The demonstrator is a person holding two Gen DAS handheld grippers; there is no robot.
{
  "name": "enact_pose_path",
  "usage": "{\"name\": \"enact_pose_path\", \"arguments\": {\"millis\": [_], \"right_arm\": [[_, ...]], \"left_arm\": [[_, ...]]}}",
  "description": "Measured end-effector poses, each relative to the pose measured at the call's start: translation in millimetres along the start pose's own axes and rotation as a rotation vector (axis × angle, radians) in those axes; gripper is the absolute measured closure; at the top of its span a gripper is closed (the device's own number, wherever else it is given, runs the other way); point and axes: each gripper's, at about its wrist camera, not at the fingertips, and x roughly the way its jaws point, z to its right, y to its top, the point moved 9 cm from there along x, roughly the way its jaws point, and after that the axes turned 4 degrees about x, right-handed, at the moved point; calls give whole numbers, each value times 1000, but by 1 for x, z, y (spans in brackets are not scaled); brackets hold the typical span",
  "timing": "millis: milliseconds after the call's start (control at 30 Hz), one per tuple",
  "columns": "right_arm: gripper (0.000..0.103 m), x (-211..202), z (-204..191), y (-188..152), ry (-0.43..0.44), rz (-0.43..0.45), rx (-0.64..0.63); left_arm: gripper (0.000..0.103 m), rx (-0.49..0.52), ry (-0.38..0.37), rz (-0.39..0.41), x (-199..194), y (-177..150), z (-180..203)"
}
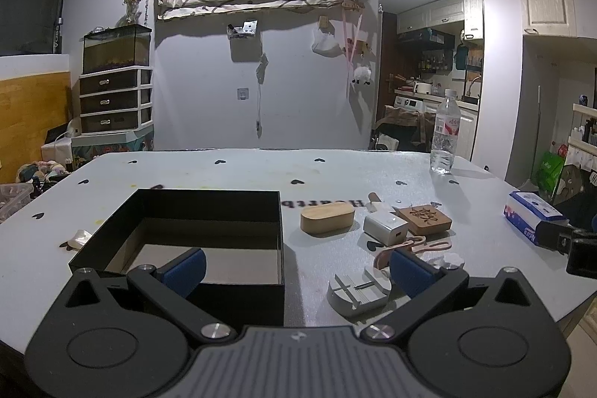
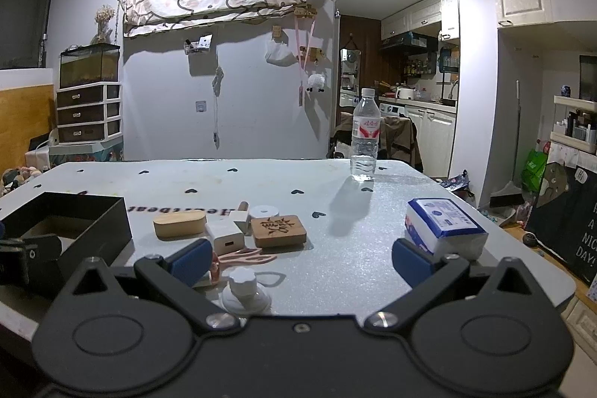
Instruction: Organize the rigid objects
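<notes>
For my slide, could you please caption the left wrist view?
Open left gripper facing an empty black box, small objects alongside.

We have the left tool (image 1: 298, 267) and the right tool (image 2: 300, 258) both level and low over the worktop (image 2: 335, 211), blue pads spread wide, nothing between the fingers, side by side, facing forward.
</notes>
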Motion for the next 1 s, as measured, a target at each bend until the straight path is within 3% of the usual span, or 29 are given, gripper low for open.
{"name": "enact_pose_path", "arguments": {"millis": [1000], "right_arm": [[0,2,-1,-2,-3,-5,-4]], "left_arm": [[0,2,0,-4,0,0,0]]}}
